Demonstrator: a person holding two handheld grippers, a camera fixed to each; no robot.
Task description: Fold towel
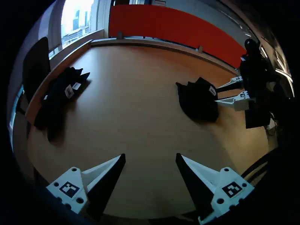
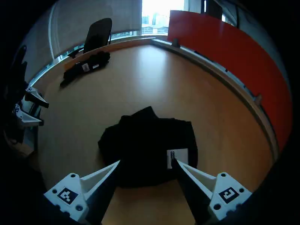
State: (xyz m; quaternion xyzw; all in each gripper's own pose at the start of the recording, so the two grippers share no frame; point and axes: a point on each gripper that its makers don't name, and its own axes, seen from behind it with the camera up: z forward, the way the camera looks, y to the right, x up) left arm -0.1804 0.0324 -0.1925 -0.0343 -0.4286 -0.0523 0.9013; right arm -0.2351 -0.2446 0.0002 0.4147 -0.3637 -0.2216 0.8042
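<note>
in the left gripper view, a pile of dark cloth (image 1: pixel 56 93) lies at the left side of the wooden table (image 1: pixel 142 86), near its edge. the left gripper (image 1: pixel 150 155) hangs over the bare middle of the table. its two fingers stand wide apart and nothing is between them. further to the right lies the towel (image 1: pixel 198 99), a dark, lumpy bundle, well apart from the pile. at its right edge is the right gripper (image 1: pixel 219 94), held by a person (image 1: pixel 258 78).

in the right gripper view, the right gripper (image 2: pixel 146 161) is wide open too and grips nothing. its fingertips are at the near edge of the towel (image 2: pixel 150 142), the right one just beside a white label (image 2: pixel 177 157). whether they touch the cloth i cannot tell.

i judge that the folding is not finished. the towel is gathered into a compact shape, but its outline is uneven, with a bump at the far side, and no clean flat fold shows. what is left, i think, is to take an edge, lay it over and flatten it.
</note>
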